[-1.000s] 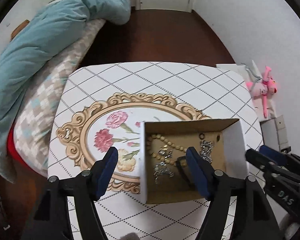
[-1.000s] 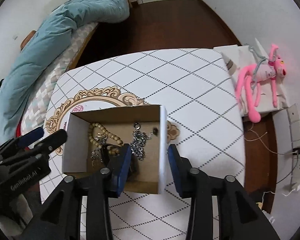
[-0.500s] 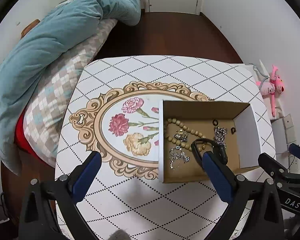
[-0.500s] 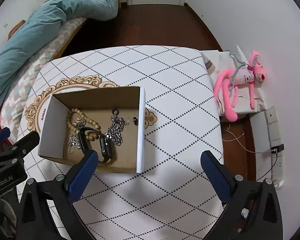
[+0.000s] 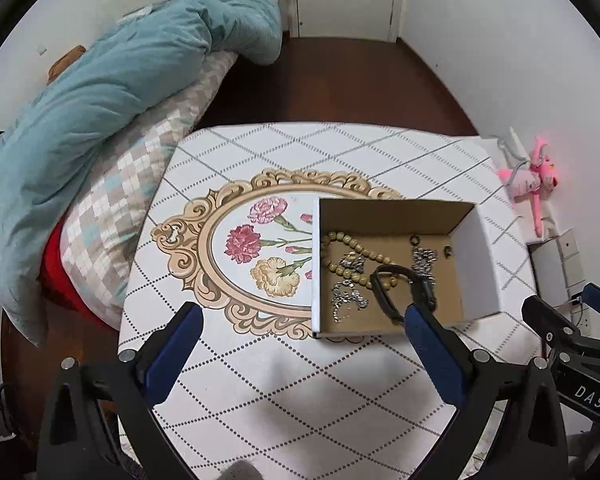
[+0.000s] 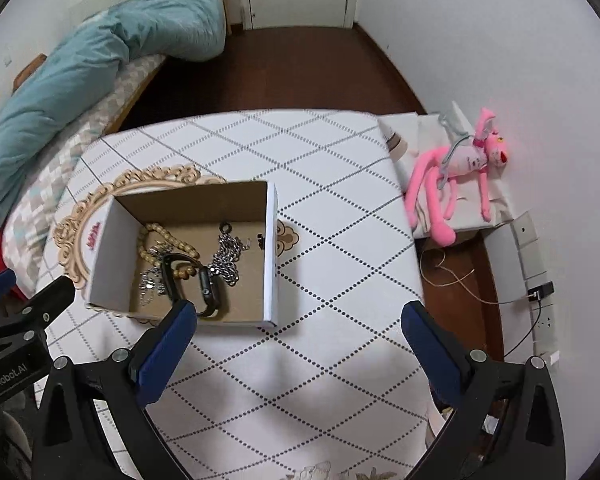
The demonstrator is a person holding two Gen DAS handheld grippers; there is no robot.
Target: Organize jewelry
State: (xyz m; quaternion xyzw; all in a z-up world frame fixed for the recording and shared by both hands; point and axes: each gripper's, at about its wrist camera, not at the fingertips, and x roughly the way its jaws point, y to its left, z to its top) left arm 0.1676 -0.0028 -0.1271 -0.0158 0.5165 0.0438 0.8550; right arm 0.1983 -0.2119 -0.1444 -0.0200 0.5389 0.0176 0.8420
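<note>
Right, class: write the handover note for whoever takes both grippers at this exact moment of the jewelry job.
Left gripper: jaws have just opened wide, nothing between them, near the box's front left corner.
Right gripper: jaws have just opened wide, empty, past the box's right wall.
Cardboard box sits on the patterned table, released by both.
Inside: bead bracelet, silver chain, black watch, small silver pieces.
Done: all visible jewelry is in the box.
Left: apparently nothing but to withdraw.

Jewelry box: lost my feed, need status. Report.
Left gripper and right gripper open, jaws just widened, nothing between them. Cardboard box on table, holding bead bracelet, chains, black wristband. Nothing blocking.
</note>
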